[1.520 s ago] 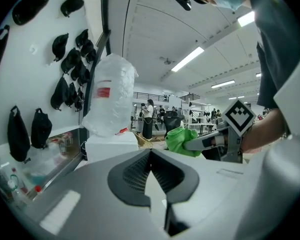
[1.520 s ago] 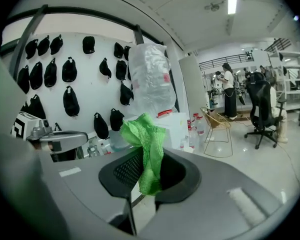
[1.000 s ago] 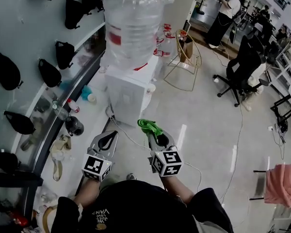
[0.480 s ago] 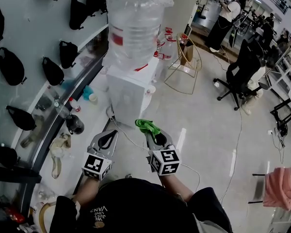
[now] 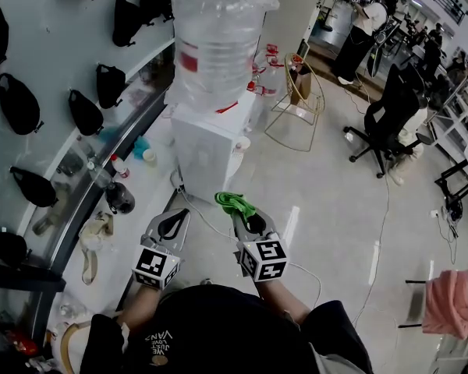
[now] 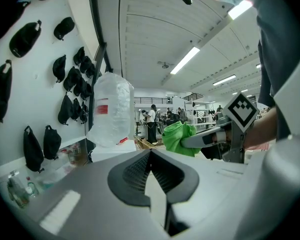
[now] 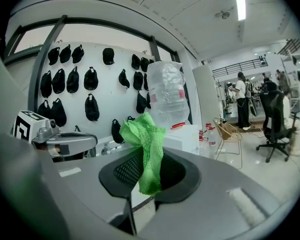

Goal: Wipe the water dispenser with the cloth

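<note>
Right gripper (image 5: 244, 215): jaws clamped on green cloth (image 5: 234, 202), near water dispenser (image 5: 207, 146) but not touching (white cabinet, bottle on top); left gripper (image 5: 174, 220): jaws together, empty. Advice: press cloth flat to near face; wipe from top edge downward; firm pinch.

Black top (image 5: 210, 329) at six o'clock in the head view, with white lettering (image 5: 162, 341) at the collar, perhaps "VANS". The left gripper (image 5: 174, 223) and right gripper (image 5: 243, 215) have pale grey shells, black ribbed fingers (image 6: 135, 176) and black-and-white marker cubes (image 5: 156, 268). A white cable (image 5: 310, 269) seems to leave the right one toward three o'clock.
</note>
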### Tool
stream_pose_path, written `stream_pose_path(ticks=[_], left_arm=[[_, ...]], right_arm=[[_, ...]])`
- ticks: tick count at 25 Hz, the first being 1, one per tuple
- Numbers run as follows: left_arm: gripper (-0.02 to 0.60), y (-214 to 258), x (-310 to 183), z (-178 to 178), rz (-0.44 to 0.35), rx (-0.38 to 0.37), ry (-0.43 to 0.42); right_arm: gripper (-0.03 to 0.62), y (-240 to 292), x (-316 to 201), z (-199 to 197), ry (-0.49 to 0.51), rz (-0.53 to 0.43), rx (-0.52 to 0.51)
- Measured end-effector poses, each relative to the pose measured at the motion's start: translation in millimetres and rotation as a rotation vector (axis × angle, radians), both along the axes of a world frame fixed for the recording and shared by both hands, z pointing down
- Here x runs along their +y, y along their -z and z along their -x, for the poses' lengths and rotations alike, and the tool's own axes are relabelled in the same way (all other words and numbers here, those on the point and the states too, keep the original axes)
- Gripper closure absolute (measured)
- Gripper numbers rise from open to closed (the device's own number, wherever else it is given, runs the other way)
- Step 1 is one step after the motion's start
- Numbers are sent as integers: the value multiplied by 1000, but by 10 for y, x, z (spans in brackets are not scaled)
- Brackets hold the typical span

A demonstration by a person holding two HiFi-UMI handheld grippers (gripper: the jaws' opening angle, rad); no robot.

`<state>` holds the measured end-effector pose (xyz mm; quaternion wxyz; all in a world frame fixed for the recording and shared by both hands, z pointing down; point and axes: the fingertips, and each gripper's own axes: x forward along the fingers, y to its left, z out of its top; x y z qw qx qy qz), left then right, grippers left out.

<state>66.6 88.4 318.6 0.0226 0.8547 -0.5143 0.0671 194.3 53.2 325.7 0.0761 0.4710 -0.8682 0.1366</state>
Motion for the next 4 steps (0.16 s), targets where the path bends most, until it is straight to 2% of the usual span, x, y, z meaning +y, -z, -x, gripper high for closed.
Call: stream_pose_path(ticks=[4], left_arm=[[583, 33, 19, -29, -6, -2, 5]], right_arm=[[517, 16, 10, -19, 4, -3, -5]])
